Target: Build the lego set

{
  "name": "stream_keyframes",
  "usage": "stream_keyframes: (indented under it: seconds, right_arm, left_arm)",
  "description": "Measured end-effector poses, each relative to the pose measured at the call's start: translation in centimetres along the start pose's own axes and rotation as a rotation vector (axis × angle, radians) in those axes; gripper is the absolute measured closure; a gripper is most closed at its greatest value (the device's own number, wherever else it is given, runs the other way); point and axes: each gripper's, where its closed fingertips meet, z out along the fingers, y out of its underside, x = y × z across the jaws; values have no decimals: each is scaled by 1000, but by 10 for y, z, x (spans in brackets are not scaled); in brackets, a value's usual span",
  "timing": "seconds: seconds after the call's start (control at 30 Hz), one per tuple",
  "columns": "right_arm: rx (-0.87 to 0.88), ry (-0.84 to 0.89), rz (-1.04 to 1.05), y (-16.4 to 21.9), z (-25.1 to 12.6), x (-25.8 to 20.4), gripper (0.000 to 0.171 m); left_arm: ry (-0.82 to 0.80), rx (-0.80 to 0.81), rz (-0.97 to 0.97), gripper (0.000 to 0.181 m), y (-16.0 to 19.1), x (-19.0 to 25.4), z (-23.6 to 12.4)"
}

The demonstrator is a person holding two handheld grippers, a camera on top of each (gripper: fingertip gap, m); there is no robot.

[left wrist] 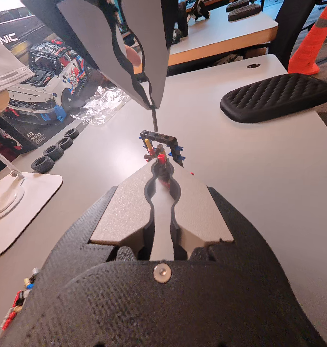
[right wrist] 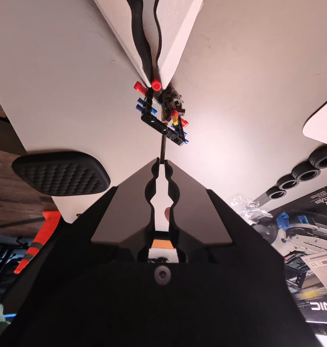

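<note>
A small black lego frame assembly (left wrist: 161,145) with blue pins, red bushes and a yellow axle is held just above the grey table. My left gripper (left wrist: 162,161) is shut on its near end; in the right wrist view the assembly (right wrist: 163,114) hangs from the left gripper (right wrist: 155,84) at the top. My right gripper (right wrist: 161,161) is shut on a thin black axle (right wrist: 162,148) whose far tip touches the frame's black beam. In the left wrist view the right gripper (left wrist: 151,107) comes down from above with the axle (left wrist: 155,121) pointing at the beam.
The lego box (left wrist: 36,84) lies at the left, with several black tyres (left wrist: 53,152) and a crumpled clear bag (left wrist: 100,107) beside it. A white lamp base (left wrist: 18,197) stands at left. A black pad (left wrist: 275,97) lies at right. Loose small parts (left wrist: 18,300) sit at lower left. The left gripper's tips are roughly 7 centimeters from the right gripper's.
</note>
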Motion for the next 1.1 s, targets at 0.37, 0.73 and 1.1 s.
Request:
stream_keyframes:
  seconds: [0.37, 0.73, 1.1]
  right_arm:
    - [-98, -68, -10, -3, -1, 0, 168]
    - [-161, -97, -3, -9, 0, 1, 168]
    - [-177, -97, 3, -19, -5, 5, 168]
  left_arm:
    - [8, -36, 20, 177, 8, 2, -1]
    - [23, -27, 30, 177, 5, 11, 1]
    - [-5, -31, -8, 176, 7, 7, 5]
